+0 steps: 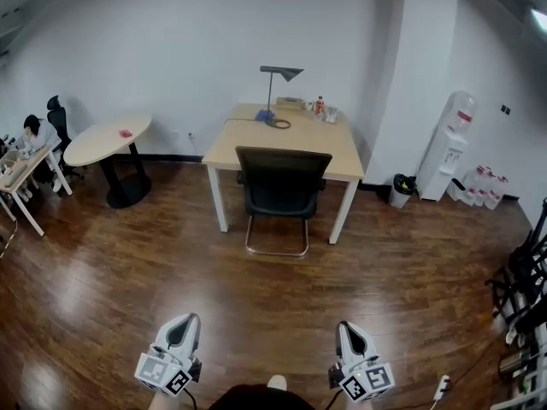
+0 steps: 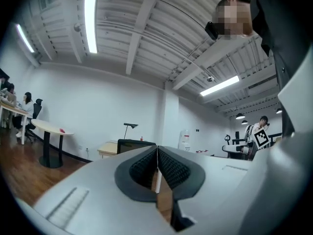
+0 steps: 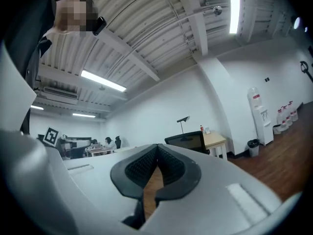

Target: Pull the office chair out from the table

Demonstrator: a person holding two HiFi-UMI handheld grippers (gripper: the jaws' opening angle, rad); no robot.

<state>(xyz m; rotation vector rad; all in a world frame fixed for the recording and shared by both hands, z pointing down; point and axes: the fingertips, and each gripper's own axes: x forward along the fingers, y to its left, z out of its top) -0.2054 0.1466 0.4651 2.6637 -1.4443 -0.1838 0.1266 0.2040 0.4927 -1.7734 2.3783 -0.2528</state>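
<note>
Office chair [image 1: 282, 182]: black, squarish backrest, chrome sled base resting on dark wood floor [image 1: 128, 289]. Upright, backrest facing head view, seat tucked under table's near edge, centred between front legs. Table [image 1: 248, 143]: rectangular, pale wood top, white legs, far edge close to white wall [image 1: 171, 41]. Whether backrest touches table edge: cannot tell.

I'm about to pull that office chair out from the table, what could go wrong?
1. The left gripper and right gripper are shut and far from the chair; they must open to grip its back.
2. The chair stands on a loop frame, no wheels showing, so it may scrape the floor or tip.
3. A skewed pull could knock a table leg and shake the lamp.
</note>
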